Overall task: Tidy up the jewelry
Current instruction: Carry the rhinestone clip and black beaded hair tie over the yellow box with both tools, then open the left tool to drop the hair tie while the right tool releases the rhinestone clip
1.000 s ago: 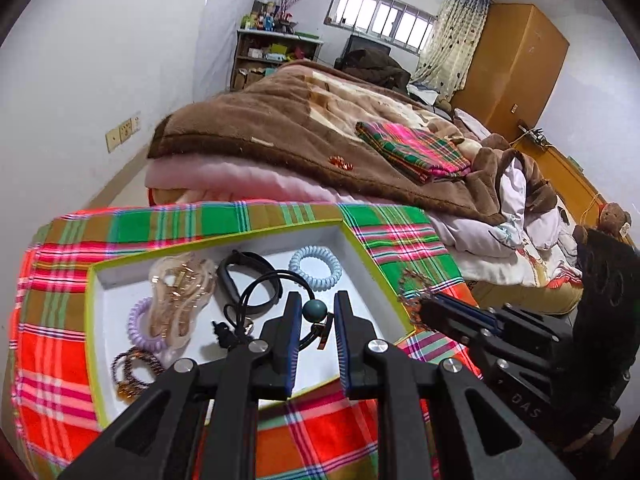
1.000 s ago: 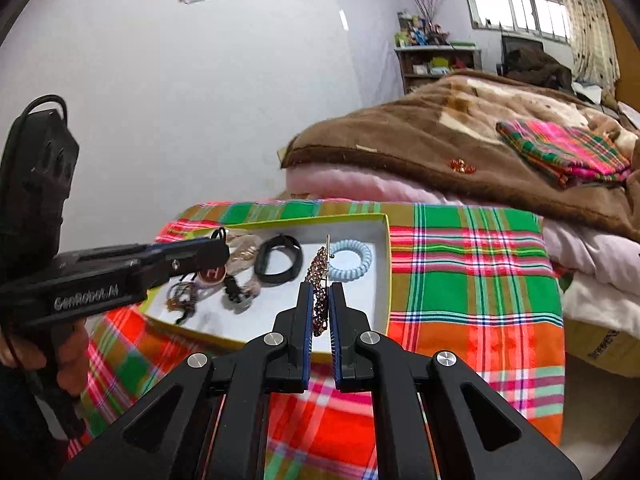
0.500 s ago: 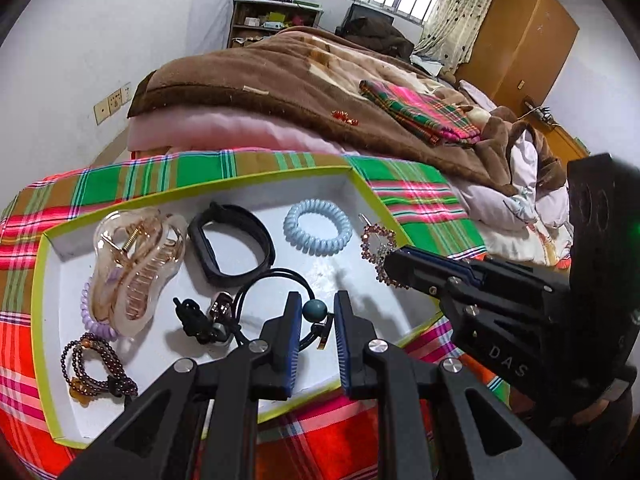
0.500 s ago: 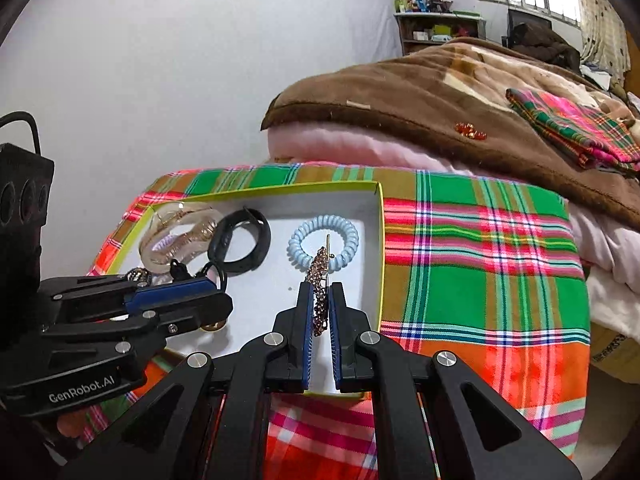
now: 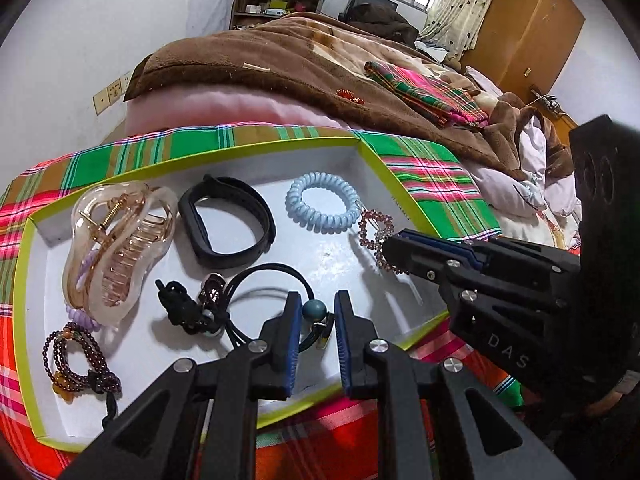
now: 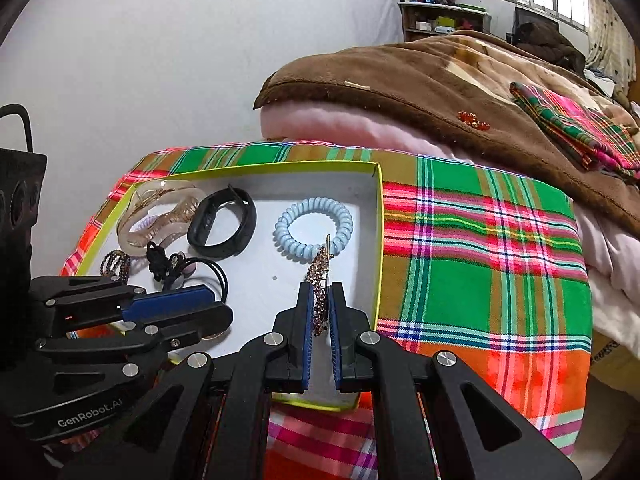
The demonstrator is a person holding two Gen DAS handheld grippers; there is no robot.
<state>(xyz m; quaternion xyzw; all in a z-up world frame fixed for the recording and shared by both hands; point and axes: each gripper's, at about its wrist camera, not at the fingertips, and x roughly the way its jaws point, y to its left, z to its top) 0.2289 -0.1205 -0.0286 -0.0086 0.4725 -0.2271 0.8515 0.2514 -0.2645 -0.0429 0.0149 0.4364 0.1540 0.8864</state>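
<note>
Rhinestone hair clip (image 6: 319, 304) clamped between closed jaws of right gripper (image 6: 319, 320), held over near right corner of tray (image 6: 376, 240), tip overlapping blue coil tie (image 6: 314, 226). Left gripper (image 5: 316, 320) narrowly parted around black hair tie with teal bead (image 5: 311, 309); pad contact unclear. Tray also holds claw clip (image 5: 116, 248), black band (image 5: 226, 226), beaded bracelet (image 5: 76, 360). Tray on plaid cloth (image 6: 480, 260).

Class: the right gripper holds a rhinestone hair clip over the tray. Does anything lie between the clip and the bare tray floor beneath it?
Nothing visible. The rhinestone hair clip hangs above bare white tray floor; the blue coil hair tie lies just beyond its tip.
</note>
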